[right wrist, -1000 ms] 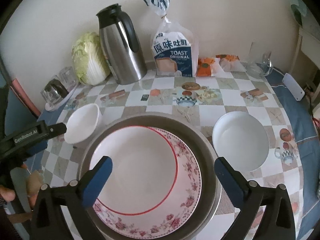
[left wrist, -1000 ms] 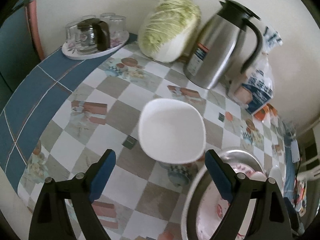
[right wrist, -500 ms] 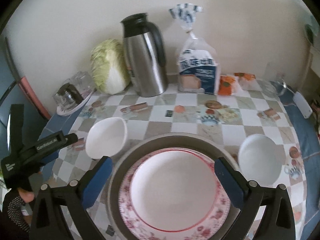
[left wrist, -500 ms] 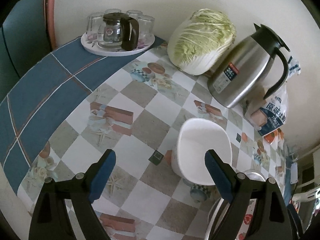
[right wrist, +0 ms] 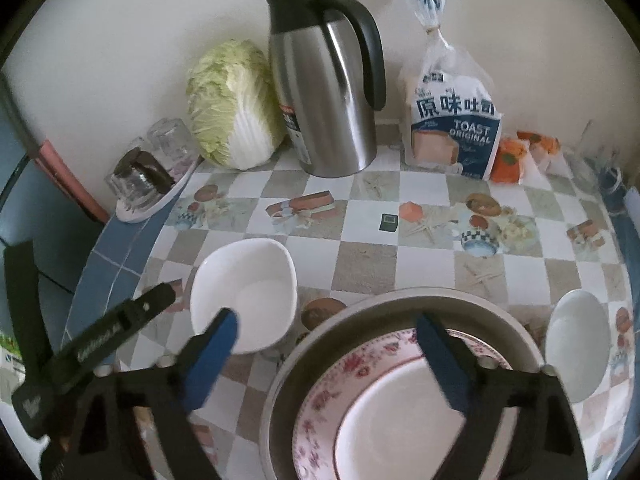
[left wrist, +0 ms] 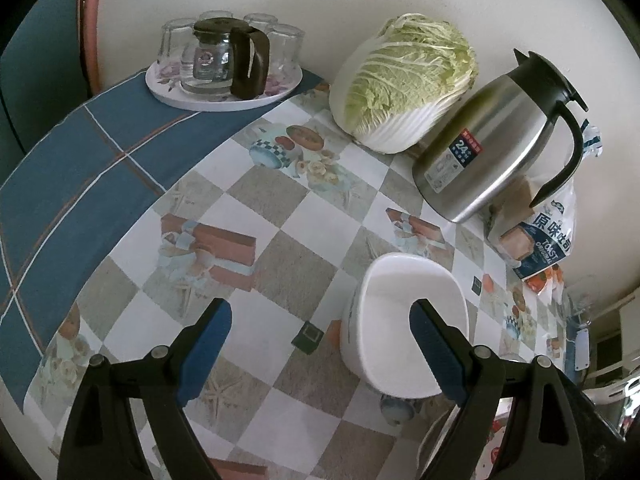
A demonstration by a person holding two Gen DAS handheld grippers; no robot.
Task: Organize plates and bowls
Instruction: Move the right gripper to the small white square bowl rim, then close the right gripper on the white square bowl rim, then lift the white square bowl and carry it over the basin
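A small white bowl [left wrist: 404,316] stands on the checked tablecloth; in the right wrist view it [right wrist: 244,292] is at the left of the metal basin [right wrist: 400,304]. The basin holds a flowered plate [right wrist: 352,368] with a red-rimmed white plate [right wrist: 400,412] on it. A second white bowl [right wrist: 576,340] stands right of the basin. My left gripper [left wrist: 320,332] is open and empty, its right finger above the small bowl. My right gripper [right wrist: 326,344] is open and empty above the basin's near left side.
Against the wall stand a napa cabbage [left wrist: 404,80], a steel thermos jug [left wrist: 492,140] and a toast bag [right wrist: 452,120]. A tray with a glass pot and glasses [left wrist: 224,68] sits at the table's far left. Orange packets [right wrist: 516,152] lie right of the bread.
The left gripper has swung left, so the small bowl has slid from between its fingers to under the right finger. The right gripper has drawn nearer the table, now showing less of the basin.
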